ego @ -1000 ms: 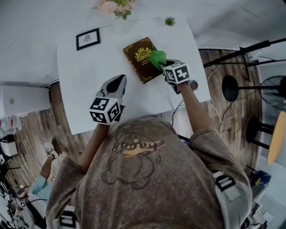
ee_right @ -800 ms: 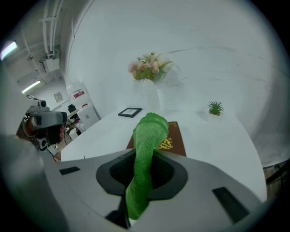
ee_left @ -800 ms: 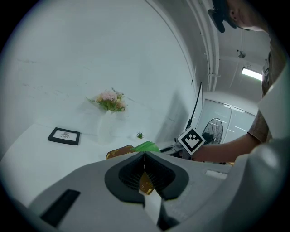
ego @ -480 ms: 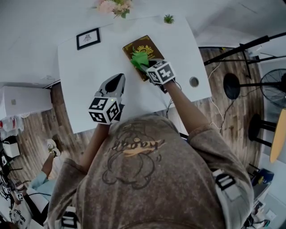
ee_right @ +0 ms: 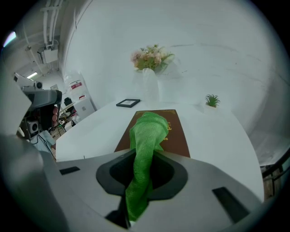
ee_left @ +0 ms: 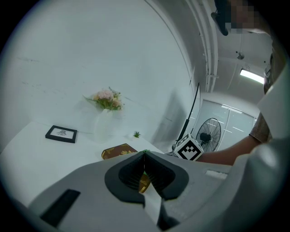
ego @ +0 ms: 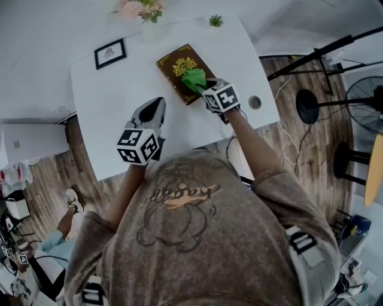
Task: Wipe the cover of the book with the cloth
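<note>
I am gripping a bright green microfibre cloth (ee_right: 146, 136) in my right gripper (ego: 204, 89), its jaws closing narrowly on the bunched fabric, which is running back between them and hanging out behind. The loose front end of the cloth is lying on the cover of the dark brown hardback book with a gold crest (ego: 172, 70), over the near half, just below the crest. The book is lying flat and slightly askew on the white tabletop (ego: 102, 125), towards the far right part of it. My left gripper (ego: 155, 109) is sitting over the bare tabletop, well apart from the book and to its near left, with its jaws pressing together and nothing between them. Further out, a small black picture frame (ego: 110, 53) is lying at the far left of the table, a white vase of pink flowers (ego: 139, 8) is standing at the far edge, and a tiny green potted plant (ego: 215, 21) is sitting beyond the book
</note>
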